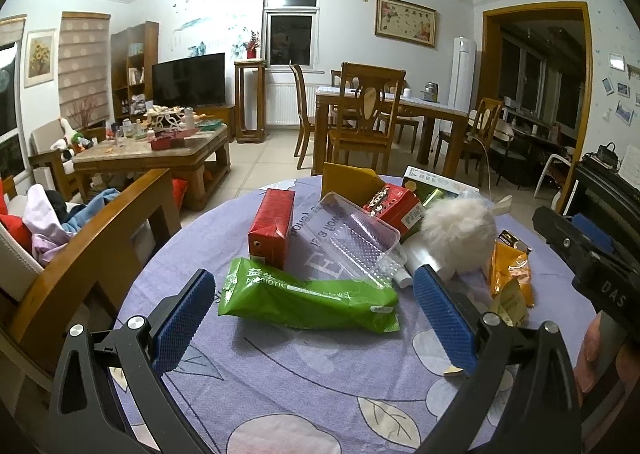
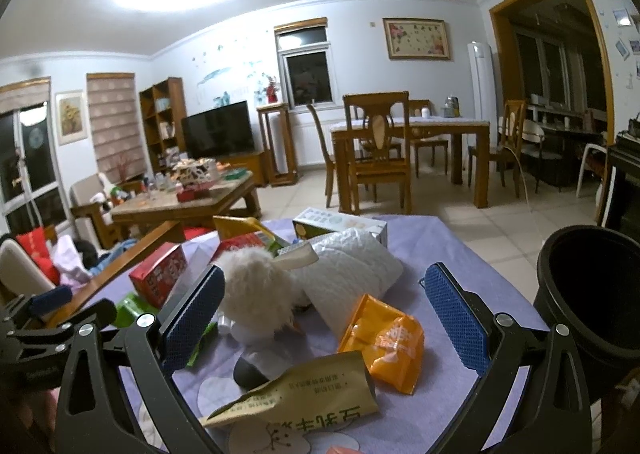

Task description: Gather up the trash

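Green wrapper (image 1: 308,296) lengthwise left-right, tongs (image 1: 314,318) spread

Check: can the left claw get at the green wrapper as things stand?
Probably yes. The left claw is open, and the green wrapper lies flat on the table right between its fingers with nothing on top. The clear plastic tray sits just behind it and might get nudged.

Both wrist views look low across one table (image 1: 280,394) (side by side).

Green wrapper (image 1: 308,296), red carton (image 1: 272,228), orange packet (image 2: 382,338) strewn flat on tablecloth (image 1: 320,382).
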Demonstrator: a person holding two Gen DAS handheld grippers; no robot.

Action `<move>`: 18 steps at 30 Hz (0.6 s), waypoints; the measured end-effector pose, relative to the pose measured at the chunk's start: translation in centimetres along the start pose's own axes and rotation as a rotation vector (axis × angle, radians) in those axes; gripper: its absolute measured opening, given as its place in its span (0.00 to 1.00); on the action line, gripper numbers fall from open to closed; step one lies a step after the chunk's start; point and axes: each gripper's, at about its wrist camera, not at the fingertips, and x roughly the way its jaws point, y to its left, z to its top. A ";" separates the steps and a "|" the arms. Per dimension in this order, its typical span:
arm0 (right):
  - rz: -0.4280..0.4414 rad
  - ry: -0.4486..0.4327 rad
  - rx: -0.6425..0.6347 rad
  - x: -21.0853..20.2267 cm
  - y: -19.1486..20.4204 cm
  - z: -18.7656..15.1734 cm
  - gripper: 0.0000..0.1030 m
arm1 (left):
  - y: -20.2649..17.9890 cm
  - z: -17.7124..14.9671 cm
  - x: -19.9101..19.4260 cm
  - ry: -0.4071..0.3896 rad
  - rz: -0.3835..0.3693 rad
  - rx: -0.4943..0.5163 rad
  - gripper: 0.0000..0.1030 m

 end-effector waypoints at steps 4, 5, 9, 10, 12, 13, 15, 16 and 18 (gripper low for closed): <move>0.000 0.000 0.002 -0.1 -0.1 0.0 0.96 | 0.1 0.0 0.0 0.004 -0.004 -0.004 0.95; 0.000 0.000 0.001 -0.1 0.0 -0.1 0.96 | 0.1 0.0 0.0 0.006 -0.005 -0.006 0.95; 0.001 0.000 0.001 -0.2 0.0 -0.1 0.96 | 0.1 0.0 0.1 0.011 -0.007 -0.006 0.95; 0.002 0.000 0.001 -0.2 0.0 -0.2 0.96 | 0.0 0.0 0.1 0.011 -0.008 -0.005 0.95; 0.000 0.000 0.001 -0.2 0.0 -0.2 0.96 | 0.0 0.0 0.1 0.012 -0.008 -0.004 0.95; 0.001 0.001 0.002 -0.3 0.0 -0.2 0.96 | 0.0 0.0 0.1 0.012 -0.008 -0.003 0.95; 0.000 0.002 0.001 -0.3 0.1 -0.2 0.96 | 0.0 0.0 0.1 0.011 -0.007 -0.004 0.95; -0.001 0.001 0.001 -0.3 0.1 -0.2 0.96 | 0.0 0.0 0.1 0.011 -0.007 -0.004 0.95; 0.000 0.000 0.001 -0.3 0.1 -0.2 0.96 | 0.0 0.0 0.1 0.011 -0.007 -0.005 0.95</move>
